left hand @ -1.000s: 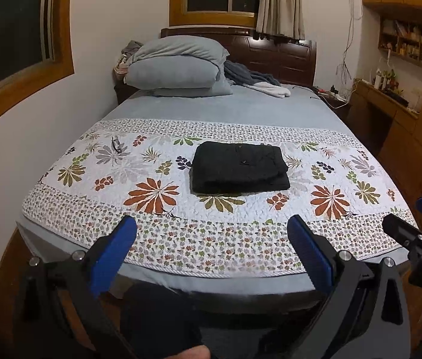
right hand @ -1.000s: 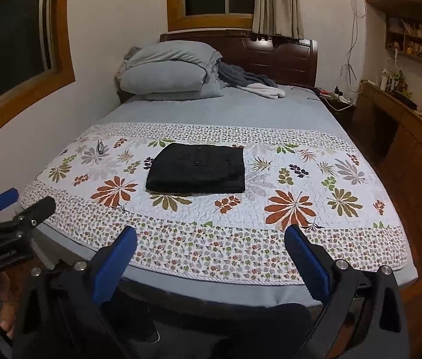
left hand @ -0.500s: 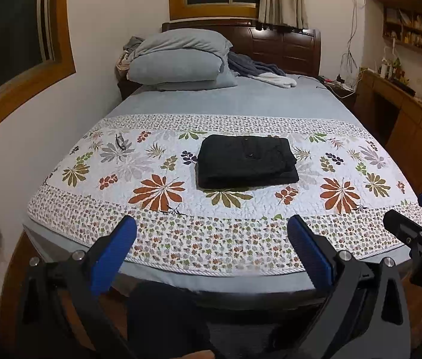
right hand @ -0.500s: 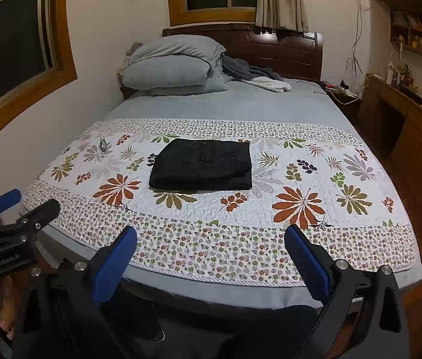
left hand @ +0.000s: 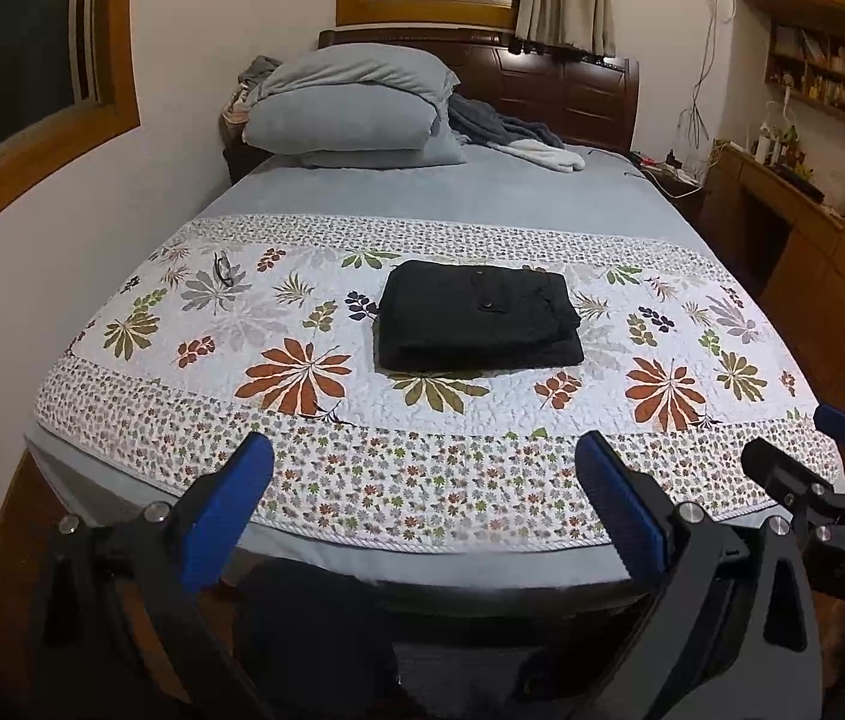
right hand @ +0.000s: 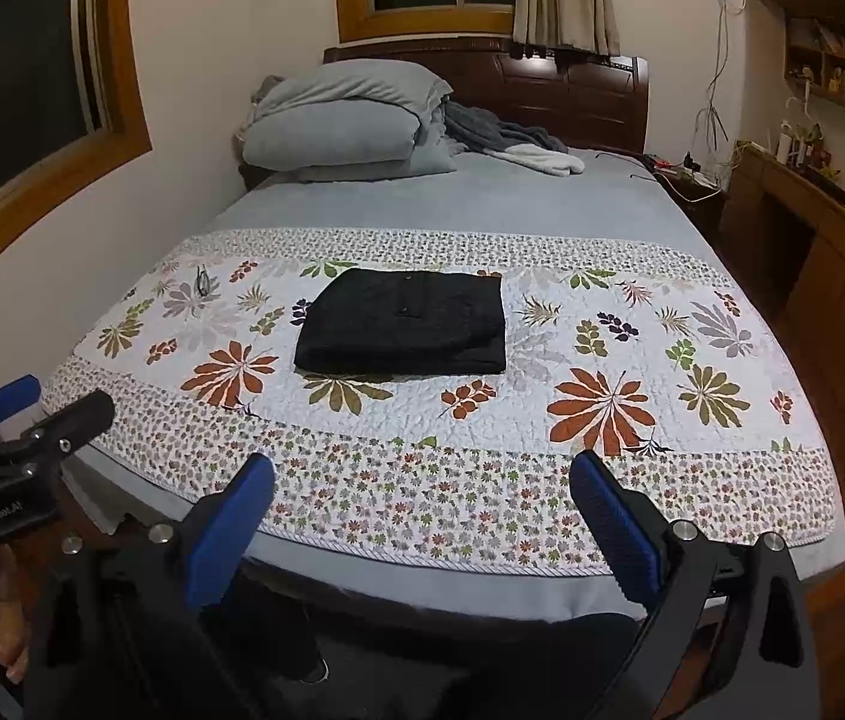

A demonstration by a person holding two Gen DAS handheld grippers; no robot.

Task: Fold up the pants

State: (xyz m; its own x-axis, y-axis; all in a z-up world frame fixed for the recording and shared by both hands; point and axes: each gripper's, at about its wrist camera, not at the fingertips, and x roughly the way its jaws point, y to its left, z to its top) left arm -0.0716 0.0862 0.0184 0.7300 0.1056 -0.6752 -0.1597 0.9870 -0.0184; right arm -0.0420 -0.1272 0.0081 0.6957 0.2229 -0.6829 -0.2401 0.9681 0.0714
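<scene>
Black pants (left hand: 478, 317) lie folded into a neat rectangle on the floral quilt (left hand: 302, 324) in the middle of the bed; they also show in the right wrist view (right hand: 404, 323). My left gripper (left hand: 422, 468) is open and empty, held back beyond the foot of the bed. My right gripper (right hand: 422, 480) is open and empty, also off the foot of the bed. The right gripper shows at the right edge of the left wrist view (left hand: 812, 450). The left gripper shows at the left edge of the right wrist view (right hand: 38, 408).
Grey pillows (left hand: 356, 108) and a crumpled blanket (left hand: 518, 138) sit at the headboard. Eyeglasses (left hand: 222, 269) lie on the quilt's left side. A wall runs along the bed's left; a wooden desk and shelves (left hand: 794, 192) stand at the right.
Both grippers have pulled back and tilted slightly, so the bed sits a little lower and farther in both views. The pants have not moved. Both grippers stay open.
</scene>
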